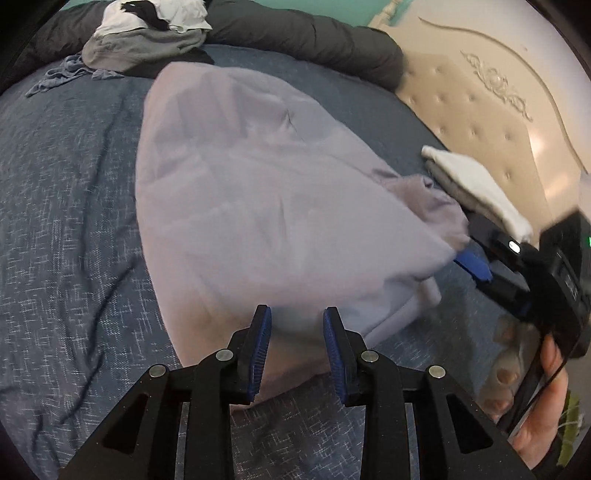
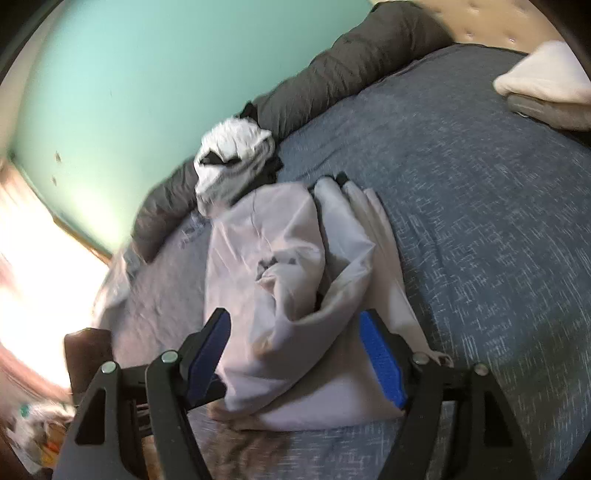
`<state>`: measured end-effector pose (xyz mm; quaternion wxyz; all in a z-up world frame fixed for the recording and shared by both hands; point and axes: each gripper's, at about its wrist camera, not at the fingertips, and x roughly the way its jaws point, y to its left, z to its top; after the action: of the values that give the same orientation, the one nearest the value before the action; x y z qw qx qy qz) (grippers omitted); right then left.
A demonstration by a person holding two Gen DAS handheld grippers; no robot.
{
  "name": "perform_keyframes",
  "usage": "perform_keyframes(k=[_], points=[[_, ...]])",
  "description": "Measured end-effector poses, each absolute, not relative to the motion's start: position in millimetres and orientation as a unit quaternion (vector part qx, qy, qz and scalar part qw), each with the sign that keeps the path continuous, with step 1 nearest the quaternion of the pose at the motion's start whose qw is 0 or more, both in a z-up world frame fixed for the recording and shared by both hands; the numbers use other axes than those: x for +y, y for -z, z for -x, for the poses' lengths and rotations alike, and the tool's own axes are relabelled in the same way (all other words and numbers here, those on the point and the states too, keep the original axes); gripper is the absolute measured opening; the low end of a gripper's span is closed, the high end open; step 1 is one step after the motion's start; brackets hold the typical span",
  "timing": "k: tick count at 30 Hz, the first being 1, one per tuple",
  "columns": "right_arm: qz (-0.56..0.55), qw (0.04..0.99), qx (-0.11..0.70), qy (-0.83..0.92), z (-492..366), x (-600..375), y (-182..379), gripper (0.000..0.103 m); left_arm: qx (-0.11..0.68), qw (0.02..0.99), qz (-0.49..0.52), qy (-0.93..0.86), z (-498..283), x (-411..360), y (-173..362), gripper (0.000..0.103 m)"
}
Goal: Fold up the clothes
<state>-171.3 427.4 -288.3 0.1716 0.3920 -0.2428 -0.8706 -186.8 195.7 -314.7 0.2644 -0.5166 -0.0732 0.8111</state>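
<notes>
Centrally on the blue bedspread lies a lavender garment. Both the left gripper and right gripper have fingers apart, gripping nothing. Far left sits a clothes pile.

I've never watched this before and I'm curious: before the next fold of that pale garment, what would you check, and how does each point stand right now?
1. Left claw open, free of cloth: ok.
2. Right claw open around the bunched edge: ok; gripping: not yet.
3. Pale lavender garment lying flat: not ok, its right side is bunched.
4. Folded stack apart from the garment: ok.
5. Unfolded pile off the garment: cannot tell, edges meet.
6. Blue bedspread smooth underneath: cannot tell.
</notes>
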Motion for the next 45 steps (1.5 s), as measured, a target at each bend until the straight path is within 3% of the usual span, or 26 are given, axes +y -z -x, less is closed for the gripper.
perform_keyframes(k=[2, 3, 5, 6, 9, 18, 20, 21, 22, 27, 32, 40, 42, 45], points=[[-0.402, 0.168, -0.245, 0.866, 176, 430, 302, 0.065, -0.066, 0.266, 0.518, -0.810, 186, 200, 317, 0.032], [-0.404, 0.174, -0.253, 0.862, 179, 432, 309, 0.048, -0.063, 0.268, 0.520, -0.809, 186, 201, 319, 0.032], [-0.406, 0.182, -0.279, 0.851, 181, 442, 322, 0.033, -0.055, 0.269, 0.524, -0.806, 186, 205, 323, 0.032], [-0.402, 0.187, -0.303, 0.844, 181, 448, 328, 0.019, -0.049, 0.271, 0.528, -0.804, 185, 207, 325, 0.032], [-0.381, 0.204, -0.353, 0.830, 173, 463, 333, 0.011, -0.048, 0.272, 0.526, -0.805, 181, 209, 324, 0.032], [-0.388, 0.186, -0.396, 0.811, 142, 495, 352, 0.010, -0.064, 0.258, 0.519, -0.812, 189, 203, 317, 0.032], [-0.391, 0.174, -0.399, 0.811, 139, 500, 351, 0.020, -0.062, 0.254, 0.526, -0.809, 192, 204, 322, 0.032], [-0.390, 0.164, -0.388, 0.819, 136, 503, 346, 0.031, -0.062, 0.253, 0.528, -0.808, 192, 205, 324, 0.032], [-0.388, 0.154, -0.376, 0.827, 132, 506, 340, 0.034, -0.062, 0.252, 0.528, -0.809, 192, 206, 325, 0.032], [-0.341, 0.149, -0.308, 0.876, 125, 509, 288, 0.034, -0.068, 0.255, 0.526, -0.808, 192, 207, 327, 0.032], [-0.362, 0.213, -0.207, 0.884, 146, 470, 258, 0.018, -0.069, 0.261, 0.525, -0.807, 195, 209, 329, 0.032], [-0.467, 0.161, -0.068, 0.867, 180, 456, 307, 0.001, -0.072, 0.269, 0.524, -0.805, 195, 215, 333, 0.032], [-0.480, 0.158, -0.025, 0.863, 176, 454, 318, 0.001, -0.074, 0.274, 0.523, -0.804, 196, 217, 335, 0.032], [-0.490, 0.161, -0.022, 0.857, 181, 454, 321, 0.001, -0.071, 0.279, 0.523, -0.802, 194, 212, 337, 0.032]])
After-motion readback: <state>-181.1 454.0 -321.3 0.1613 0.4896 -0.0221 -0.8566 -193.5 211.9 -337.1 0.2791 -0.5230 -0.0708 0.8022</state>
